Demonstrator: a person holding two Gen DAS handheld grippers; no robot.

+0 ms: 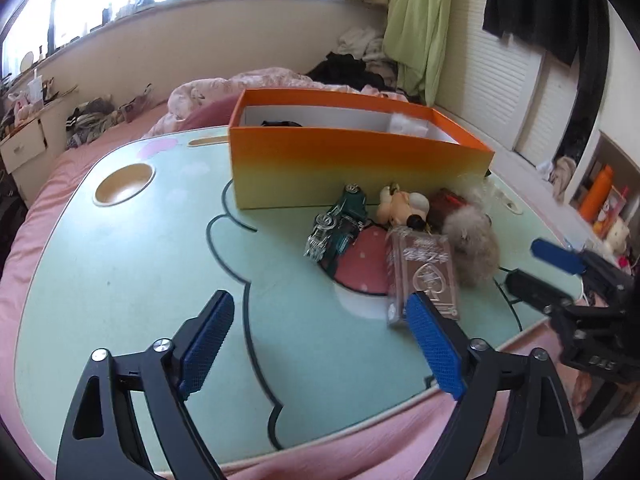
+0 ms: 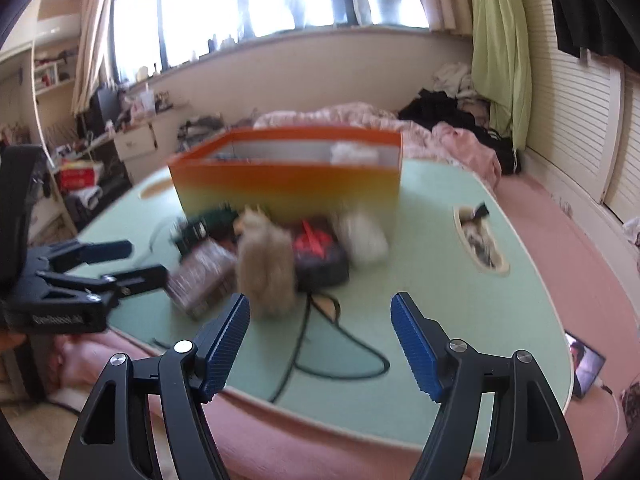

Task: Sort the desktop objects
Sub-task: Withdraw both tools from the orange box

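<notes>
Room: bedroom, window wall behind, green curtain (image 1: 416, 28), louvred doors at right. Pink bed (image 1: 60, 184) carries a mint-green desk (image 1: 140, 260) with printed cartoon outline. Orange box (image 1: 352, 160), open-topped, at desk's rear. Before it, clustered: card pack (image 1: 424, 276) with spade emblem, lettering unreadable; fur ball (image 1: 472, 244); green toy car (image 1: 340, 224); small doll (image 1: 400, 204). Left tongs (image 1: 320, 344) spread, empty. Right tongs (image 2: 320, 344) spread, empty.

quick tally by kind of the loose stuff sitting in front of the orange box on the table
toy car: 1
small doll figure: 1
card box: 1
fluffy pom-pom: 1
dark pouch with red: 1
white bundle: 1
Total: 6, though motion blur may be hiding more in the cluster.
</notes>
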